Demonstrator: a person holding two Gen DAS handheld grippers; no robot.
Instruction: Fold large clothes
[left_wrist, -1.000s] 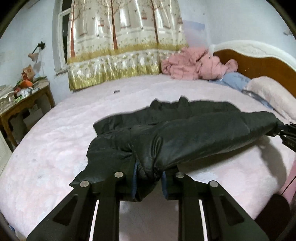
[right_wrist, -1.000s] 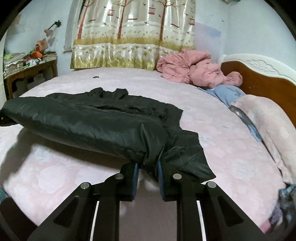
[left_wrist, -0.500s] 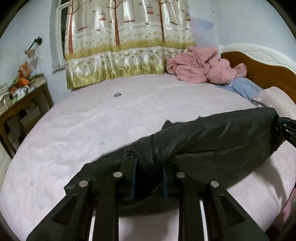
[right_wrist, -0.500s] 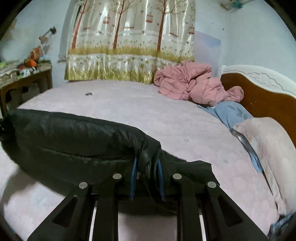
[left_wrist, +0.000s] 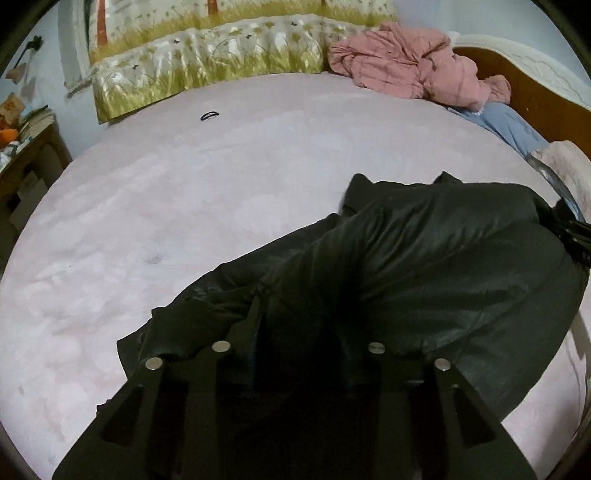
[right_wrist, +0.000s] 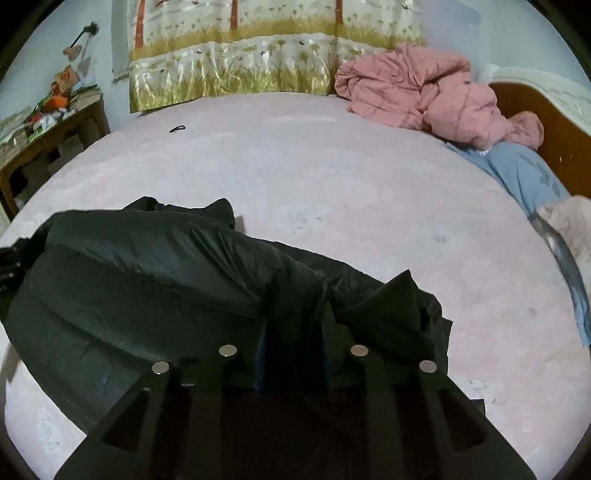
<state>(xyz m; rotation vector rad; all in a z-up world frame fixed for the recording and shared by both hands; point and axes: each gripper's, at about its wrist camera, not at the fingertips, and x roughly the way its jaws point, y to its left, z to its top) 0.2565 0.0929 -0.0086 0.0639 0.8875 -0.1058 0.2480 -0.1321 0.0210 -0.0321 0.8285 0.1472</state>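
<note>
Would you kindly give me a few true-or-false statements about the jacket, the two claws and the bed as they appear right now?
1. Both claws grip the black jacket. True: the left claw and the right claw are each shut on its fabric.
2. The jacket is bright red. False: it is black.
3. A crumpled pink quilt lies at the far side of the bed. True.
4. The small black loop lies on top of the jacket. False: it rests on the bare sheet, well apart from the jacket.
5. A blue pillow lies near the headboard. True.
</note>
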